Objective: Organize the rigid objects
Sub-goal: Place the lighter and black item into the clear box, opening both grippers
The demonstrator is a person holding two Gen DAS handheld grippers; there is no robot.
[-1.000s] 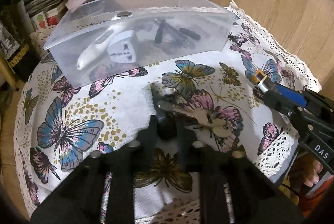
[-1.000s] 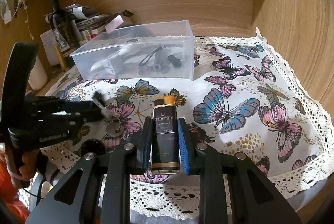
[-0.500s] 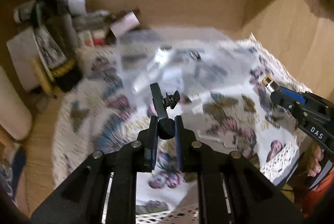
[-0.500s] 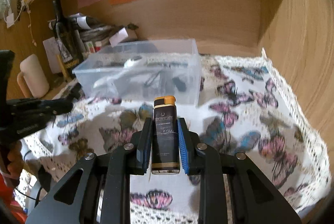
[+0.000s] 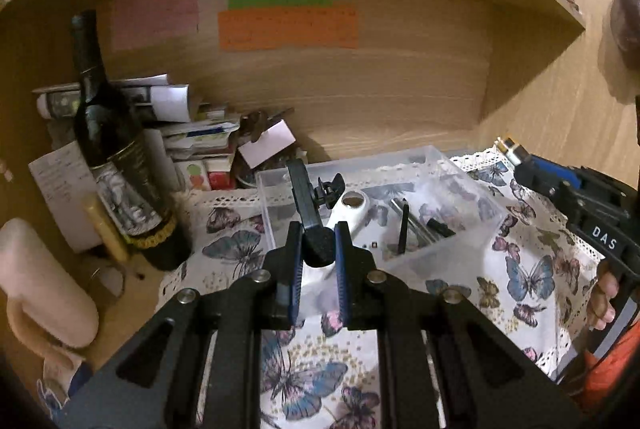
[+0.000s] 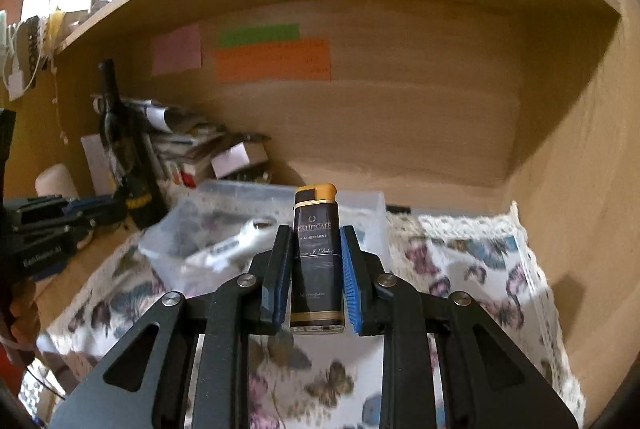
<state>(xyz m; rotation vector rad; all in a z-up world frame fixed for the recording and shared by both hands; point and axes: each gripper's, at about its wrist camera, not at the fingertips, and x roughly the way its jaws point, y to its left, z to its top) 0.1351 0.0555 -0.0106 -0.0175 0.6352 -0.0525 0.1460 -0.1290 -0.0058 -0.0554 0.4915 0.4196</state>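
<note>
My left gripper [image 5: 318, 229] is shut on a black plastic clip mount [image 5: 310, 205] and holds it in the air just in front of the clear plastic bin [image 5: 460, 249]. The bin holds a white adapter [image 5: 352, 207] and several dark parts [image 5: 404, 229]. My right gripper [image 6: 314, 233] is shut on a black lighter with an orange cap [image 6: 317, 253], raised above the cloth in front of the bin [image 6: 168, 241]. The right gripper also shows in the left wrist view [image 5: 520, 157], and the left gripper in the right wrist view [image 6: 100, 209].
A butterfly-print cloth [image 5: 532, 281] covers the shelf floor. A dark wine bottle [image 5: 116, 165] and a pile of papers and boxes [image 5: 192, 137] stand at the back left. Wooden walls [image 6: 580, 189] close the back and right.
Both grippers have lifted off the cloth with their objects and moved toward the bin. The left gripper picked the black mount up from the cloth a second ago.
</note>
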